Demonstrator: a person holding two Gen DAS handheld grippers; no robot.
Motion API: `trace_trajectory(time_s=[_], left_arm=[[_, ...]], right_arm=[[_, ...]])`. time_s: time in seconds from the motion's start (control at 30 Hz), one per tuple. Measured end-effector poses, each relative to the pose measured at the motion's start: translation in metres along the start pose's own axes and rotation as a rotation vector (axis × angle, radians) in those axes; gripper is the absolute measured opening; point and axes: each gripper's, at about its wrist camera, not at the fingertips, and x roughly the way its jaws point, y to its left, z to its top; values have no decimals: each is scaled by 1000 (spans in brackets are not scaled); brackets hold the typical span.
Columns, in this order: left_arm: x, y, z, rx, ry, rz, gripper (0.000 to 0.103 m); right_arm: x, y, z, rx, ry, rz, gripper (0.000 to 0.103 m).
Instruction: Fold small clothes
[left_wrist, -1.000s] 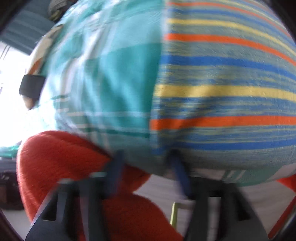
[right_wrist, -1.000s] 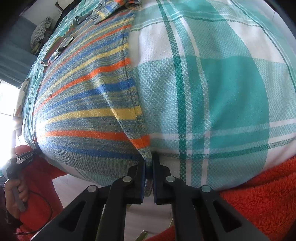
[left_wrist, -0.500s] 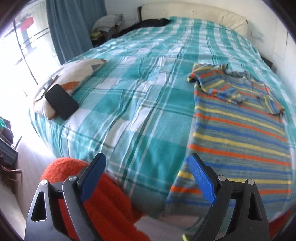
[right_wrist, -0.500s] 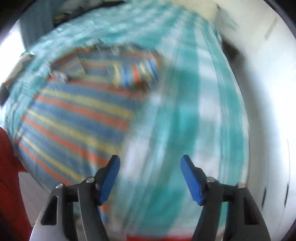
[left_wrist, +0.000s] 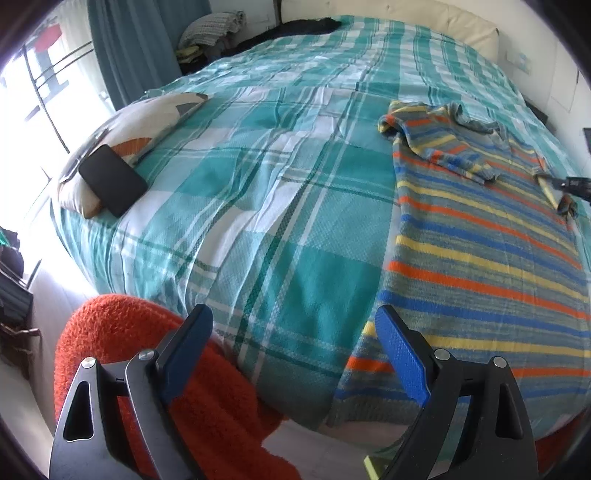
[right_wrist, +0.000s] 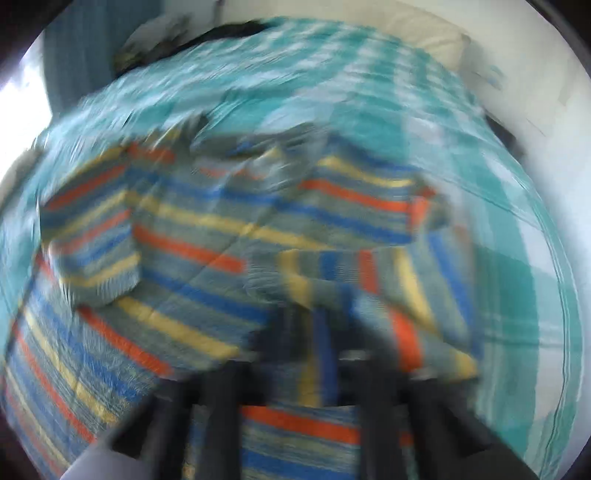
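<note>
Left gripper (left_wrist: 293, 354): fingers spread wide, blue pads facing each other, nothing between them. It hovers off the near edge of the bed (left_wrist: 258, 206), above the drop of the bedspread. The left finger overlaps an orange fleece (left_wrist: 122, 332) bunched at the near left; the right finger sits over the near left corner of the sweater (left_wrist: 480, 251).

Right gripper (right_wrist: 325, 354): view heavily smeared. It is low over the sweater (right_wrist: 192, 266), with striped cloth lying right at and across the fingers. Cannot tell whether the fingers are apart or pressed on the fabric. From the left camera its black tip (left_wrist: 576, 184) shows at the far right, at the sweater's right sleeve, where a small fold of cloth stands up beside it.

Sweater: striped orange, blue and yellow on grey-green. Spread flat on the right half of the bed, hem hanging over the near edge, collar at the far end. Left sleeve folded in across the chest. Right sleeve also lies turned in over the body in the blurred view.

Left side of bed: a patterned pillow (left_wrist: 147, 122) near the edge, a black phone (left_wrist: 112, 181) lying on its near end. Beyond, teal curtain (left_wrist: 140, 48), bright window at far left, a heap of clothes (left_wrist: 212, 29) at the far corner.
</note>
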Motion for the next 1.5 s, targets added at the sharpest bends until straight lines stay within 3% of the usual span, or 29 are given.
trace_trajectory(time_s=[0.13,0.23,0.33,0.47,0.6,0.67,0.7,0.77,0.83,0.87,0.9,0.93,1.13,1.2,1.3,1.43,1.5], left_arm=[[0,-5,0,11,-5,-4,91],[-1,-10,-1,29,-7,0,91],[2,-16,-3,50,6,4,91],[1,-21,-6,76,3,18,91],[0,-21,-7,85,2,30,91],[1,-21,-7,83,8,30,91],[2,-21,-7,81,11,30,91],[4,-21,-7,81,17,28,91],[5,-23,-7,89,20,30,91],[5,-24,-7,94,20,32,91],[5,-25,-8,99,19,34,91],[4,-25,-8,102,17,35,91],[5,-18,-7,76,22,32,91],[8,-17,-7,72,34,30,91],[9,-18,-8,82,42,34,91],[8,-18,-10,94,42,32,91],[3,-19,-8,105,40,29,91]], right_arm=[[-51,-112,-12,232,-72,-25,1],[-68,-194,-34,385,-60,-77,1],[-75,-249,-66,521,-39,-104,1],[-63,-297,-117,751,-18,11,1],[-57,-312,-143,878,-71,122,2],[-49,-312,-143,911,-74,189,9],[-47,-312,-146,933,-82,229,28],[-41,-310,-145,959,-100,292,46],[-34,-302,-135,948,-76,272,46],[-32,-300,-132,930,-54,256,39],[-31,-296,-126,890,-17,205,6],[-28,-294,-119,858,4,172,3],[-60,-275,-93,596,-3,-206,2],[-51,-272,-95,553,45,-271,2],[-32,-269,-100,505,103,-308,2],[-33,-273,-104,539,69,-290,5],[-40,-280,-110,575,48,-219,26]])
